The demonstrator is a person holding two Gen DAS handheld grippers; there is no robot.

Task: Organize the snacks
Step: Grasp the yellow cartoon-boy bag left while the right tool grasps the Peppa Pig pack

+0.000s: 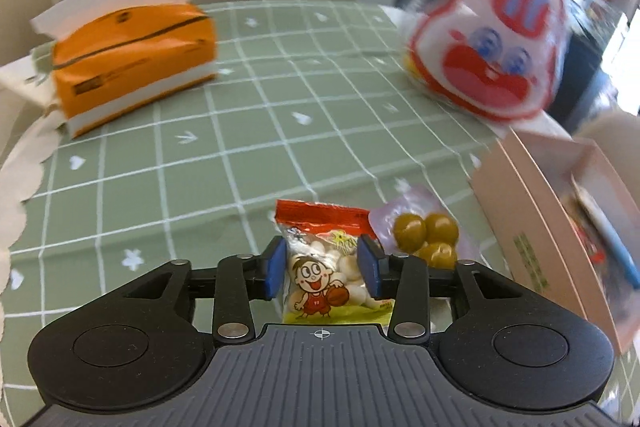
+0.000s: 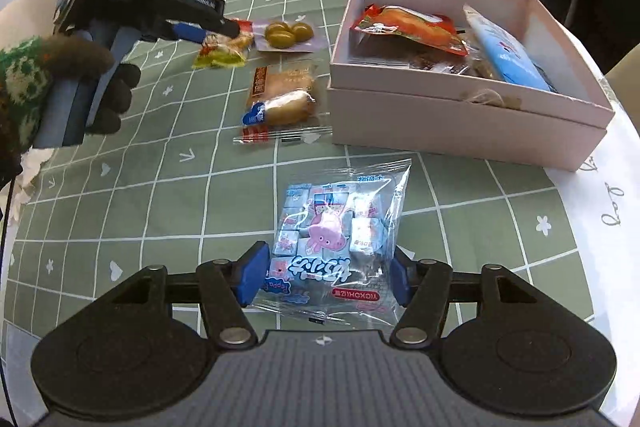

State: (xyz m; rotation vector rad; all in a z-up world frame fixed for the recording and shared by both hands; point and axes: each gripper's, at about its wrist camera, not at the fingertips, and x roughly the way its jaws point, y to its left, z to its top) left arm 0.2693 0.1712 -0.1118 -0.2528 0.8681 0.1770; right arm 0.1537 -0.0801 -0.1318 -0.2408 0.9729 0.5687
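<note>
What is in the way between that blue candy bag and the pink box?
Nothing visible. The blue candy bag sits between the right gripper's pads, and only bare tablecloth lies between it and the open pink box.

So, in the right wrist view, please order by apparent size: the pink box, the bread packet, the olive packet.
1. pink box
2. bread packet
3. olive packet, though it lies farther from the camera, so its rank is less sure.

Blurred: we log the orange plastic tissue pack (image 1: 134,61) and the white-and-red cartoon-face bag (image 1: 490,35) | Cut off: pink cardboard box (image 1: 532,223) at the right edge | Hidden: we cannot read items under the orange snack packet (image 2: 412,27).
</note>
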